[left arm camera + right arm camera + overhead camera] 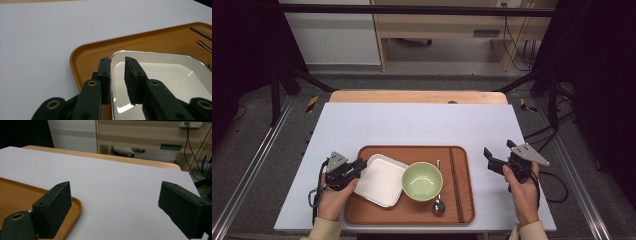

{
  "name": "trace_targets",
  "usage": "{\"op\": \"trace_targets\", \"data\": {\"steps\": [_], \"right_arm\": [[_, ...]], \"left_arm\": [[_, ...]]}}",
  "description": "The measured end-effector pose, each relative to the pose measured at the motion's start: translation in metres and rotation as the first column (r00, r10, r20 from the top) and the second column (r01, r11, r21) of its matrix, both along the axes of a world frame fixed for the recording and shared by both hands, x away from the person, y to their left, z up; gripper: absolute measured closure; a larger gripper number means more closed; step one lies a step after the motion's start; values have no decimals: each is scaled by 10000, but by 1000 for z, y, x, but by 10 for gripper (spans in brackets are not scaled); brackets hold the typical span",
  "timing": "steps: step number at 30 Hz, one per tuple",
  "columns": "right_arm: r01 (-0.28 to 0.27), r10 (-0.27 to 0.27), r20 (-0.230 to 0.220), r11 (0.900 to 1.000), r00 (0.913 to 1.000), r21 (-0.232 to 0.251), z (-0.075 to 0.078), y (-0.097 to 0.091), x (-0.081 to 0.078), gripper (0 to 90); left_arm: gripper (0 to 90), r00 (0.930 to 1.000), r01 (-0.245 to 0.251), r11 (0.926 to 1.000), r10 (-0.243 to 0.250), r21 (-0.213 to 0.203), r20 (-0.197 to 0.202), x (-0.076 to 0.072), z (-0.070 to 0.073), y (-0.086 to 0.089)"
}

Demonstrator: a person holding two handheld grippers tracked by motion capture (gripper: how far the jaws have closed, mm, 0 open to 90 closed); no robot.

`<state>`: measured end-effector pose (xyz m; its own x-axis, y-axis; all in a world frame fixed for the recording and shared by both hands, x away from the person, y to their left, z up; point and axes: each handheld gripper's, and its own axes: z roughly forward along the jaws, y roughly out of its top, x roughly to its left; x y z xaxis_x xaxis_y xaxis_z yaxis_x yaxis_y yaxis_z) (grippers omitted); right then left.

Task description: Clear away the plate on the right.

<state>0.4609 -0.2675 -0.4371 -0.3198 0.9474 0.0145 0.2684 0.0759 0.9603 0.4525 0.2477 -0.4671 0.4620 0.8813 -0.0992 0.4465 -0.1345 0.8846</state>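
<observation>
Between the parted jaws of the left gripper the near rim of the white dish is being straddled, unpinched; it is lying flat in the tray, long axis running ahead. Right gripper is being held wide, empty.

Even overhead light fell on your white table, while the room's sides stayed nearly black. Shadows under the tray were soft and short. Glare gleamed on the white dish's rim in your left gripper view. Nearby black jaws looked slightly soft; the high view was grainy.
</observation>
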Motion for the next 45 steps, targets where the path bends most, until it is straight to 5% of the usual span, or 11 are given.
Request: {"op": "trace_targets", "data": {"steps": [10,17,24,33,45], "right_arm": [[-42,42,40,10000,10000,2,0,0,0,114],[-344,338,212,9989,9992,313,3,4,-2,96],[-710,697,279,9964,9972,459,7,11,-4,81],[-1142,1130,291,9924,9932,454,9,22,-5,71],[-1918,1912,278,9811,9812,239,10,43,-8,65]], "left_arm": [[481,9968,298,9994,-285,-164,748,1,12,1],[231,9824,982,9949,-930,-246,1617,-1,24,5],[161,9638,1615,9867,-1537,-186,2177,-4,34,9],[67,9504,1967,9802,-1851,-219,2500,-7,43,14],[38,9222,2514,9679,-2404,25,3031,-13,53,28]]}}
